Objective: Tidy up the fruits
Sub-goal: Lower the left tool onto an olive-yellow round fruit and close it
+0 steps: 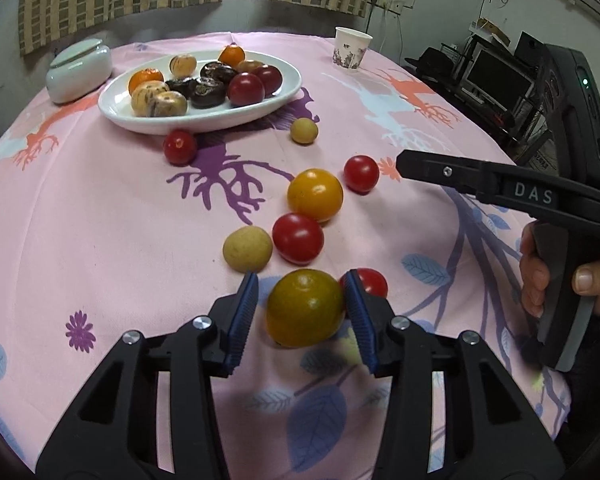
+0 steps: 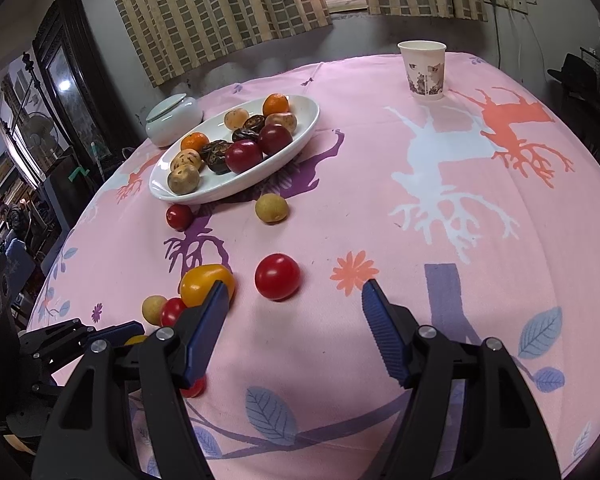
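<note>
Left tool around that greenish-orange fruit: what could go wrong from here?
1. The left tool brackets the greenish-orange fruit, but a gap shows at the left pad; round fruit could squirt out as it closes.
2. A red tomato sits right behind the right pad and may get nudged and roll.
3. The white plate is already crowded; a dropped fruit could bounce off or knock others out.
</note>
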### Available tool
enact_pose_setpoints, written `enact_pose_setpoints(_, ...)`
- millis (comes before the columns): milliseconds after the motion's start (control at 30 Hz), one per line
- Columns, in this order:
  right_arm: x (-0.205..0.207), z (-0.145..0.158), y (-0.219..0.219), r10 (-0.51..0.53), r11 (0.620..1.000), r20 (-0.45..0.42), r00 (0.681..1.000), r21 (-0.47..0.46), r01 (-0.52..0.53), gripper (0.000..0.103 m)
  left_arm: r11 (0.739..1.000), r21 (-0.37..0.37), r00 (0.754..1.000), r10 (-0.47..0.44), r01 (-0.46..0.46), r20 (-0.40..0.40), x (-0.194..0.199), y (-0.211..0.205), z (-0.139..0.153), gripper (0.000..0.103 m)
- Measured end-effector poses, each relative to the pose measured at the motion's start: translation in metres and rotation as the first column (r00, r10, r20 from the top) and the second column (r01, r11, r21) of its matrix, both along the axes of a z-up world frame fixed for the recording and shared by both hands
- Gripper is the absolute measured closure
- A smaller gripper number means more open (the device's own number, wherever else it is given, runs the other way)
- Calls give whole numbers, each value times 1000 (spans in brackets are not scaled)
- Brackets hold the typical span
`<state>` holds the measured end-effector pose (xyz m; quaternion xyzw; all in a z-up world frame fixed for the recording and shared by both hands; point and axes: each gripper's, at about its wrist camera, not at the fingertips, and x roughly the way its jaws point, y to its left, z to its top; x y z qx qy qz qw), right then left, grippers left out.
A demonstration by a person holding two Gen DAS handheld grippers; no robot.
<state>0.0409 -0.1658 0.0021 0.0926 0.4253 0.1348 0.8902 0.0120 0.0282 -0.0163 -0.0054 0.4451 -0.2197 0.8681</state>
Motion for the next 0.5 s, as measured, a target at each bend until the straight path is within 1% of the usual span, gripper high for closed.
enact_pose_setpoints(67, 0, 0, 0, 0, 1000, 2, 1000, -3, 0, 33, 999, -39, 1000, 21, -22, -23, -1, 8, 1, 57)
enact_pose_setpoints(133, 0, 0, 0, 3, 1000, 2, 1000, -4, -3, 33, 999, -46, 999, 24, -25, -29, -3, 12, 1, 55)
enact_pose_setpoints(267, 1, -1, 0, 1, 1000, -2, 1000, -7, -1, 33, 1000, -12, 1000, 2, -2, 1, -12, 10, 5, 54)
enact_pose_setpoints(300, 1, -2, 0, 1, 1000, -3, 1000, -7, -1, 33, 1000, 1, 1000, -9, 9, 11, -14, 8, 5, 52)
enact_pose_setpoints(333, 1, -2, 0, 1, 1000, -3, 1000, -8, -1, 33, 1000, 21, 1000, -22, 22, 18, -16, 5, 4, 50)
enact_pose_setpoints(433, 1, -2, 1, 3, 1000, -1, 1000, -12, -3, 33, 995, 83, 998, -57, 56, 12, -18, -6, -4, 50)
enact_pose_setpoints(500, 1, -3, 1, 4, 1000, 0, 1000, -15, -4, 33, 994, 86, 998, -62, 59, 25, -16, -9, -5, 50)
